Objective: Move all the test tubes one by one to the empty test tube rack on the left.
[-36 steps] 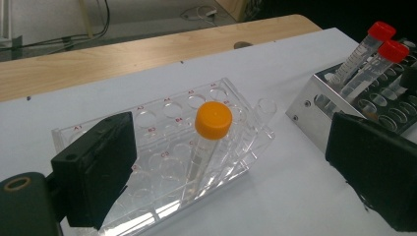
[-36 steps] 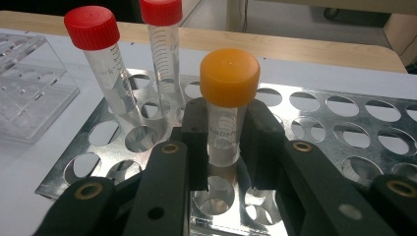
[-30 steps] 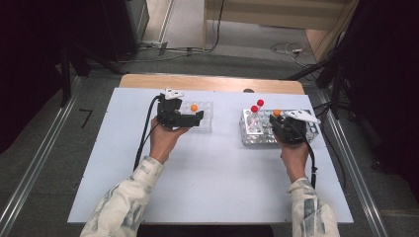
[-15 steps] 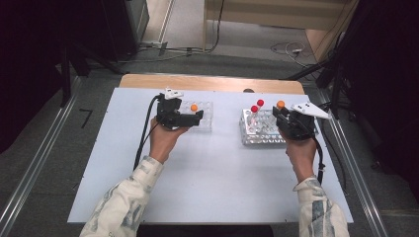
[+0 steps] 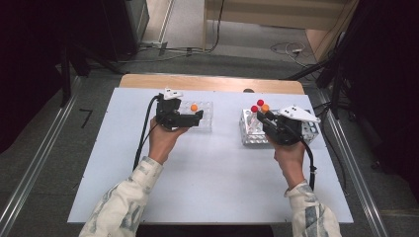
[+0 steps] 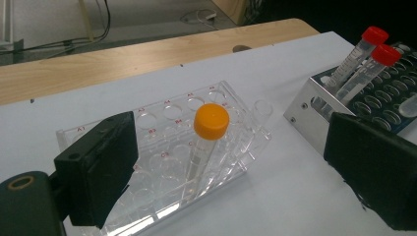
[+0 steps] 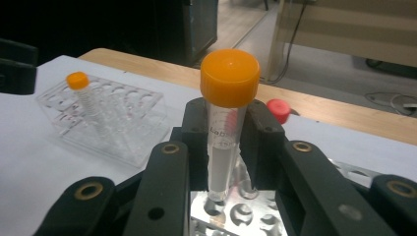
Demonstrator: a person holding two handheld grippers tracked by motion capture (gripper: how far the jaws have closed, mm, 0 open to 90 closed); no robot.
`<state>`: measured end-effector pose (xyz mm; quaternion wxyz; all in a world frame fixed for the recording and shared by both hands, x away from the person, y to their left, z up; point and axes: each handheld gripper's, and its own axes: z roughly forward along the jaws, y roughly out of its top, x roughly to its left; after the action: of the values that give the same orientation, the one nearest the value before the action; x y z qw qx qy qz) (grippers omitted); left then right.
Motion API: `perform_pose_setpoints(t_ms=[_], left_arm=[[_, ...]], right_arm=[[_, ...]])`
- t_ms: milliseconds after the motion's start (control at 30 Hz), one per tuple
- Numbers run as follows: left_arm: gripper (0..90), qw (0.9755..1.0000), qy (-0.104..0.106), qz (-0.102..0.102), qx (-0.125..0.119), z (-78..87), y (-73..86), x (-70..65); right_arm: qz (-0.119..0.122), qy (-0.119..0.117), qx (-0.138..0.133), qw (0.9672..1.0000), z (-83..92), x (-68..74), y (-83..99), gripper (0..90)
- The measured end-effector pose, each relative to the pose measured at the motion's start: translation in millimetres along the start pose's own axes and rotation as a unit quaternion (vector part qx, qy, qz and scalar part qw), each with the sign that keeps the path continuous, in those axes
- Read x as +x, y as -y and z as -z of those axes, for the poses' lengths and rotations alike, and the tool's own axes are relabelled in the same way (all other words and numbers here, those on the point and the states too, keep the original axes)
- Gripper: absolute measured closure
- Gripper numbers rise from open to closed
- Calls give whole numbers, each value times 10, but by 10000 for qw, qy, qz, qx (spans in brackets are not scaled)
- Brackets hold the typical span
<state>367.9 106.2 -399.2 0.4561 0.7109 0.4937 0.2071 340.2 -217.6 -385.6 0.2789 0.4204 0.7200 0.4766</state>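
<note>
Change since a second ago: my right hand-held gripper [image 5: 267,117] has come up off the metal rack [image 5: 306,132], and the orange-capped tube [image 7: 227,120] has come up with it.
Right hand-held gripper: clenched on that tube just below the cap; the tube stands upright, its tip only just above the rack's holes.
Tube's place: over the metal rack near the bench's [image 5: 217,173] right edge, beside the two red-capped tubes [image 5: 257,105] left standing in it.
Left hand-held gripper [image 5: 197,117]: jaws wide apart, either side of the clear plastic rack [image 6: 196,147] toward the bench's far left; unmoved.
Clear rack: already holds one orange-capped tube [image 6: 209,132].
Meaning: I judge the lift nearly done; next comes carrying this tube across to a free hole in the clear rack.
</note>
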Motion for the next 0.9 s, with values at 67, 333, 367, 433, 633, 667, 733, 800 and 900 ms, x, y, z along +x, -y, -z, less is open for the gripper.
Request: perform_pose_setpoints(t_ms=[67,333,367,433,633,667,733,800,900], left_arm=[[69,10000,4,13,-2,7,6,2],[70,10000,40,0,-30,38,13,-16],[70,10000,47,6,-27,44,14,-20],[71,10000,61,-3,-27,54,15,-22],[72,9999,89,-31,-54,78,11,-34],[72,9999,94,-21,-57,79,12,-36],[72,9999,103,-15,-59,81,13,-36],[77,9999,112,-23,-61,85,16,-39],[78,9999,128,-9,-82,91,16,-48]], right_arm=[[38,-77,32,10000,-24,56,17,710],[171,-338,163,9991,-170,280,65,710],[180,-372,186,9990,-192,305,72,710],[200,-435,219,9986,-238,356,86,710],[266,-576,288,9976,-345,498,101,710],[266,-586,301,9975,-362,520,105,710],[258,-621,327,9972,-402,553,113,710],[257,-644,348,9970,-442,582,124,711],[258,-678,396,9966,-496,623,140,710]])
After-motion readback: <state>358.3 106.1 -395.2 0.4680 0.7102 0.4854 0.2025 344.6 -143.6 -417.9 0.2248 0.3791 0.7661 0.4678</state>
